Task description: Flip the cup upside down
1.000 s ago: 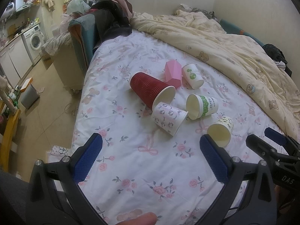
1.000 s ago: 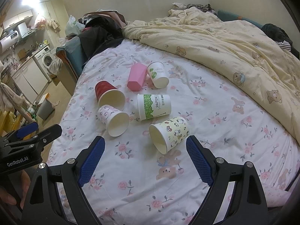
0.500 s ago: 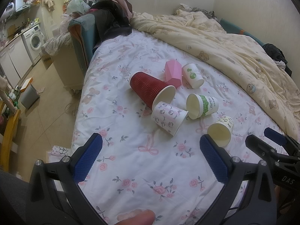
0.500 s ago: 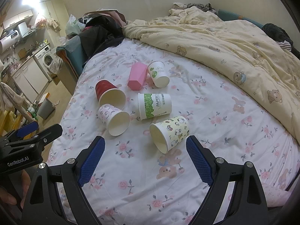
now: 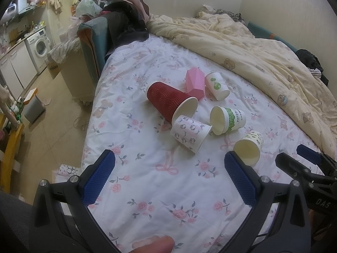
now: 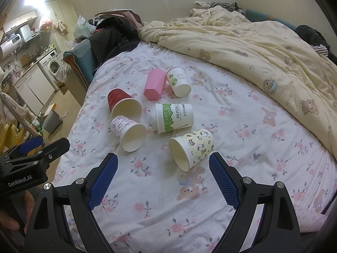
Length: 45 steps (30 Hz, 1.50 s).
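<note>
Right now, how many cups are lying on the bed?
6, all on their sides: red cup at left, kitten-print cup below it, pink cup and sprout cup farthest, green-band cup in the middle, yellow cup nearest.

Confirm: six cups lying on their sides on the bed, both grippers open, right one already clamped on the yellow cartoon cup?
Not clamped. The right wrist view shows the right gripper open, short of the yellow cartoon cup, touching nothing. The rest stands: six cups lie on the bed, left gripper open.
</note>
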{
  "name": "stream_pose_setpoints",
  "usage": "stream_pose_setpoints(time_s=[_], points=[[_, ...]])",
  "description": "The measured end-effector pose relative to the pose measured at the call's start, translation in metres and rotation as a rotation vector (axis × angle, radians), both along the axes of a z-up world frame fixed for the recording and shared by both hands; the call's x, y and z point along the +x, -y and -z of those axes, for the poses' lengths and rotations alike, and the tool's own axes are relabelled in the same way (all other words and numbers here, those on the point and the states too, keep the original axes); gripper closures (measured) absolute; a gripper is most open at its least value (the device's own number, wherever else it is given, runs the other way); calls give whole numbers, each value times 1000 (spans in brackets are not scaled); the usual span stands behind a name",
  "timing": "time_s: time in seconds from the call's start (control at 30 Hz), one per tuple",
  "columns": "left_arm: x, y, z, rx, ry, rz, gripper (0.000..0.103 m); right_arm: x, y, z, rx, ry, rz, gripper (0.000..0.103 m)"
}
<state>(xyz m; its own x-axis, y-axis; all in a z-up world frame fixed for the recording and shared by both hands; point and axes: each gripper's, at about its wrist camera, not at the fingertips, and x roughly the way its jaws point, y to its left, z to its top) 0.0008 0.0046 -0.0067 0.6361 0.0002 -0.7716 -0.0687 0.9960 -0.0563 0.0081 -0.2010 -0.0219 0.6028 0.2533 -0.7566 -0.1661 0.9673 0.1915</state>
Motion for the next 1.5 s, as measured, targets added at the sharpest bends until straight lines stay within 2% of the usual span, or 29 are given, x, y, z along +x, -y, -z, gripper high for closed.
stream_pose_setpoints(time_s=[0.57, 0.8, 0.97, 1.07, 1.2, 1.27, 1.4, 1.5], points=[[0, -3, -4, 2, -2, -1, 1, 1, 1, 2, 5, -11, -4, 12], [8, -10, -5, 20, -29, -34, 1, 3, 2, 4, 28, -50, -22, 12], [16, -15, -9, -12, -60, -47, 1, 10, 2, 2, 37, -98, -61, 12], [27, -16, -15, -15, -77, -43, 1, 26, -2, -3, -6, -137, -120, 12], [48, -14, -19, 1, -101, -32, 1, 62, -13, -8, -192, -168, -219, 12], [57, -14, -21, 7, -108, -32, 1, 79, -16, -9, -249, -180, -273, 12], [74, -17, -15, 1, -139, -44, 1, 111, -21, -12, -314, -197, -343, 12], [84, -20, -5, 0, -174, -53, 1, 134, -31, -12, -366, -206, -441, 12]])
